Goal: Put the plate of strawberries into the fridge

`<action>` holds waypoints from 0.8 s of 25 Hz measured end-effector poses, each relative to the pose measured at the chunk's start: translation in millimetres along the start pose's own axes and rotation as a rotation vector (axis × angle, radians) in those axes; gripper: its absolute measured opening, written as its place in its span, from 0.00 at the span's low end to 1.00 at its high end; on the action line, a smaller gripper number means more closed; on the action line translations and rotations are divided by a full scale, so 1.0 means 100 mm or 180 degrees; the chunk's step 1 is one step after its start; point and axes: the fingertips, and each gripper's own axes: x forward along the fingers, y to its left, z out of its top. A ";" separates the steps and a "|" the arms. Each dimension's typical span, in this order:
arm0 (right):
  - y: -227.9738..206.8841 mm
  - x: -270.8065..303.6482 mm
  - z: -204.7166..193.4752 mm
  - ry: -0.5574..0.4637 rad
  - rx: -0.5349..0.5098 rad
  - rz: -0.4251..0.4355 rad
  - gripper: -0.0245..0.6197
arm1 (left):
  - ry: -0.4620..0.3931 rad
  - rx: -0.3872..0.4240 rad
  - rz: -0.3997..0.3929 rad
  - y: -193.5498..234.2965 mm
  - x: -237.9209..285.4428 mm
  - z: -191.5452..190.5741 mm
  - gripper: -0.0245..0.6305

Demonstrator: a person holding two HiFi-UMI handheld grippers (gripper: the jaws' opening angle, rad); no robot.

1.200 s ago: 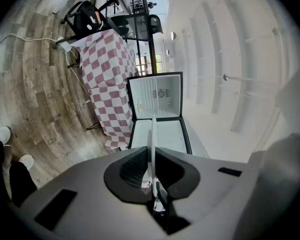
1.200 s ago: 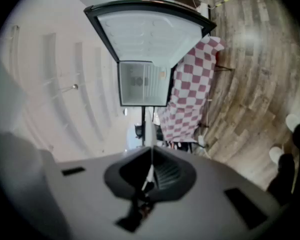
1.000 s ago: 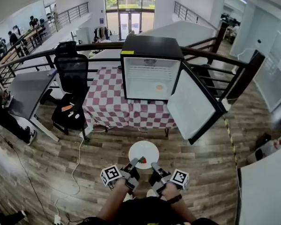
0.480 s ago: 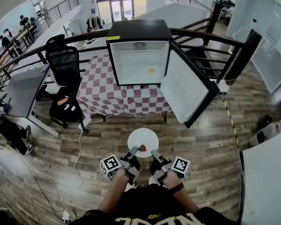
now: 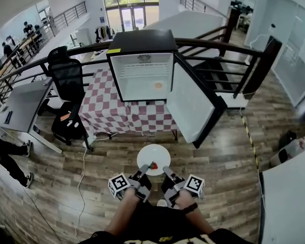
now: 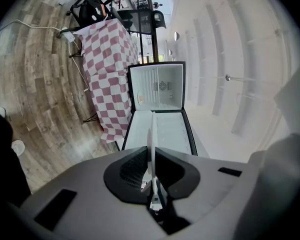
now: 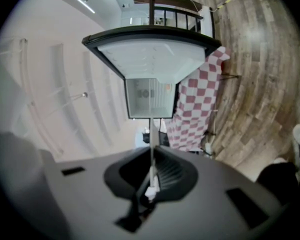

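Head view: a person stands on a wood floor (image 5: 229,156) holding a white plate (image 5: 153,155) out in front. The left gripper (image 5: 145,173) and right gripper (image 5: 166,173) sit side by side at its near rim. Only this view shows the red strawberry (image 5: 153,165), which lies on the plate between the two grippers' tips. Well ahead, a small black fridge (image 5: 141,70) stands on a table with a red-and-white checked cloth (image 5: 117,111), its door (image 5: 190,105) swung wide open. The two gripper views show the grip itself: the plate's thin rim, edge-on, is pinched between each pair of jaws, with the open fridge beyond.
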 end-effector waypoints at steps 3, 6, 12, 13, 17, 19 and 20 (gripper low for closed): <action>-0.08 0.00 -0.01 0.0147 0.0018 -0.0073 0.08 | 0.0009 -0.0049 0.0054 0.09 -0.04 -0.05 0.10; -0.17 0.04 0.00 0.0204 0.0103 -0.0118 0.08 | -0.0021 -0.0103 0.0133 0.21 -0.02 -0.01 0.10; -0.22 0.31 0.40 0.0006 0.0160 -0.0151 0.08 | 0.0162 -0.0180 0.0165 0.22 0.48 0.17 0.10; -0.22 0.38 0.48 -0.0036 0.0155 -0.0152 0.08 | 0.0201 -0.0189 0.0150 0.20 0.58 0.23 0.10; -0.10 0.77 0.77 -0.0202 0.0082 -0.0106 0.08 | 0.0328 -0.0184 0.0097 0.07 0.98 0.56 0.10; -0.01 1.02 0.90 -0.0252 0.0056 -0.0091 0.08 | 0.0385 -0.0185 0.0069 -0.02 1.16 0.78 0.10; 0.04 1.15 0.94 -0.0265 0.0050 -0.0087 0.08 | 0.0408 -0.0180 0.0047 -0.06 1.24 0.91 0.10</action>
